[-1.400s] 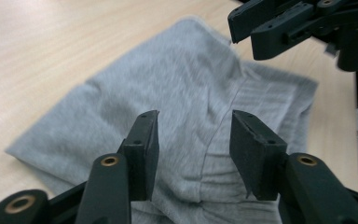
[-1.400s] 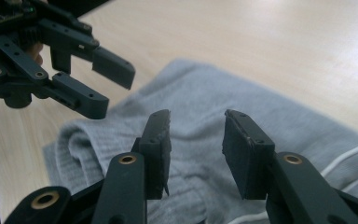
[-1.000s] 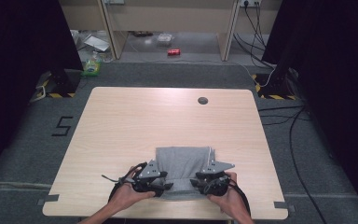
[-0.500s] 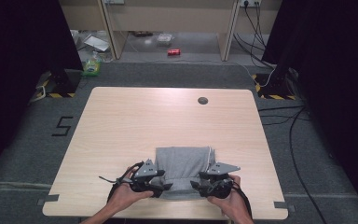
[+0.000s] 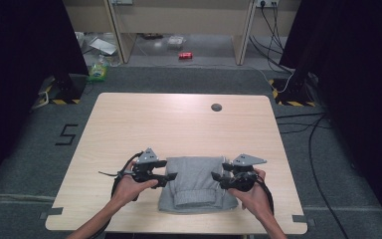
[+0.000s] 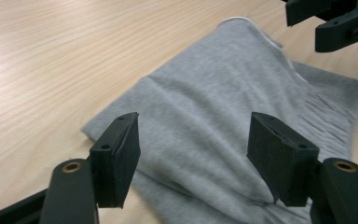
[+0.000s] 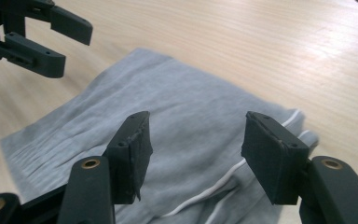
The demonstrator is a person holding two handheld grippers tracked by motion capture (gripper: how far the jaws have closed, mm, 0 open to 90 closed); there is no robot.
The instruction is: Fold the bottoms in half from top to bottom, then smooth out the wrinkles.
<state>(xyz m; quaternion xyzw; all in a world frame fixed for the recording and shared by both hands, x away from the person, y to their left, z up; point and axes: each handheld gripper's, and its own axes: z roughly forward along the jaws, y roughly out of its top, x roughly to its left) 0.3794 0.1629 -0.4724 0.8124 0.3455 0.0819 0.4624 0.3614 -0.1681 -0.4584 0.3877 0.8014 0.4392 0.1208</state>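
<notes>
- High view puts your folded grey garment (image 5: 196, 183) on the near half of the pale wood-grain table (image 5: 179, 124), close to the near edge, roughly square in outline with a ribbed band along its near side
- Your left gripper (image 5: 168, 177) sits just beside the garment's left edge and your right gripper (image 5: 218, 177) just beside its right edge, each matt black plastic with a grey three-cornered plate on top
- Left gripper view shows your jaws spread wide after just opening, their flat blocky pads hanging above the soft, finely knitted cloth (image 6: 223, 121) with nothing pinched between them
- Right gripper view shows the same: jaws spread, having just opened, with the cloth (image 7: 191, 121) lying loose below and a thin white cord (image 7: 214, 186) curving across its folded layers
- A small dark round disc (image 5: 216, 107) lies flat in the table top towards the far right, well apart from the garment
</notes>
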